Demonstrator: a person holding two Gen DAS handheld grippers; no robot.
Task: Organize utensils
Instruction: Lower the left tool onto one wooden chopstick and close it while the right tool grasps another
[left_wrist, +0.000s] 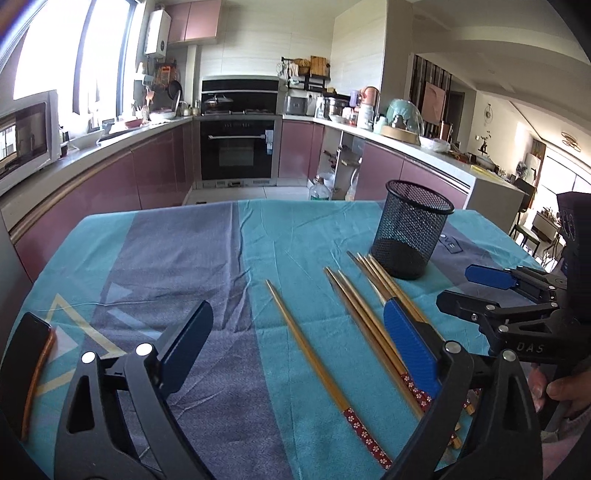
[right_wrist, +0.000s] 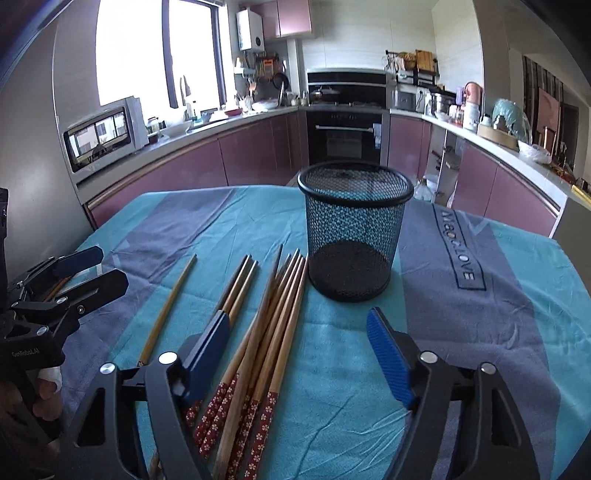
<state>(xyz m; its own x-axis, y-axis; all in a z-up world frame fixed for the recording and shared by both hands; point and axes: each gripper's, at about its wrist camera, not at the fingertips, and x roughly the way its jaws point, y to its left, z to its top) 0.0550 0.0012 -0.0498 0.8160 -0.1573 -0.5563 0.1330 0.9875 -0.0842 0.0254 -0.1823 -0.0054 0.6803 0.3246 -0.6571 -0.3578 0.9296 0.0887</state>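
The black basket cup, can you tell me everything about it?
The black mesh cup is round, made of what looks like wire netting with a solid rim and a dark base. It stands upright and empty on the blue tablecloth, just behind the chopsticks. Some tips lie close to its base. Neither gripper touches it.

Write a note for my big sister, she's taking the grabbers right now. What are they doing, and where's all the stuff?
Left gripper: jaws open, nothing held, above the single chopstick.
Right gripper: jaws open, nothing held, over the pile of chopsticks.
Things: all chopsticks lie flat on the tablecloth, red flowered ends toward you. The black mesh cup stands upright just behind the pile.
Done: nothing; the cup is empty.
Left: pick up the chopsticks and stand them in the cup, probably the pile first.
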